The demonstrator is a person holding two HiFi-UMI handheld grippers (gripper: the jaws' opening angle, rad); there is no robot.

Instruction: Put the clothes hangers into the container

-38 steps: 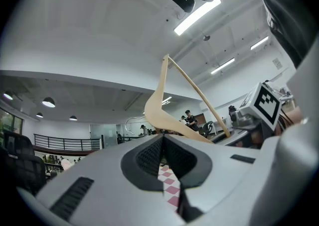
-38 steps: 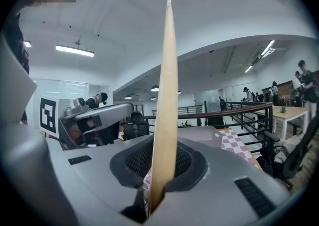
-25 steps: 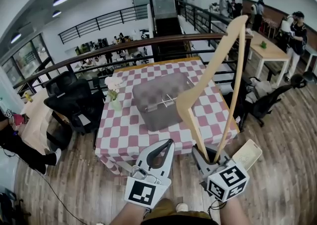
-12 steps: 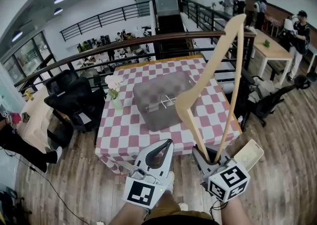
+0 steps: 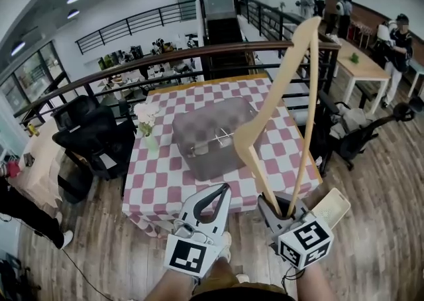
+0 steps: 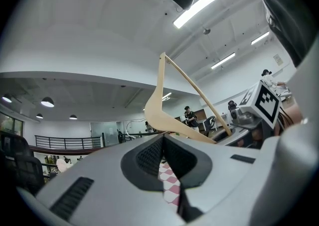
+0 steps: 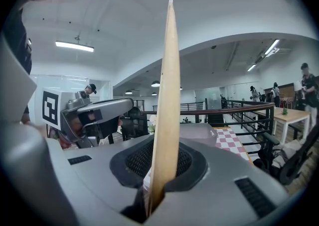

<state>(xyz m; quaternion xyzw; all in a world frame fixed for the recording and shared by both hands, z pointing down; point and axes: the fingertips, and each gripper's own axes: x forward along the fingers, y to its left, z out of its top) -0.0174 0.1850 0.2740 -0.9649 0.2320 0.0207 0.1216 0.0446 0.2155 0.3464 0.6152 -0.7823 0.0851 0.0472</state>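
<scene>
In the head view, a pale wooden hanger (image 5: pixel 275 91) stands upright in front of me. My right gripper (image 5: pixel 279 209) is shut on its lower end, and its metal hook (image 5: pixel 222 138) points toward the table. The right gripper view shows the hanger (image 7: pixel 167 120) clamped edge-on between the pads. My left gripper (image 5: pixel 225 190) is beside it on the left, shut with nothing in it. In the left gripper view the hanger (image 6: pixel 158 105) rises past the jaws. A grey fabric container (image 5: pixel 205 130) sits on the checkered table (image 5: pixel 165 180) ahead of both grippers.
A vase of white flowers (image 5: pixel 147 120) stands on the table's left side. Black office chairs (image 5: pixel 93 137) are left of the table, with another chair (image 5: pixel 358 134) to its right. A railing (image 5: pixel 199 54) runs behind. A pale tray (image 5: pixel 331 208) lies on the wooden floor near my right gripper.
Both grippers and the hanger have drifted slightly toward the table. The grip on the hanger is the same.
</scene>
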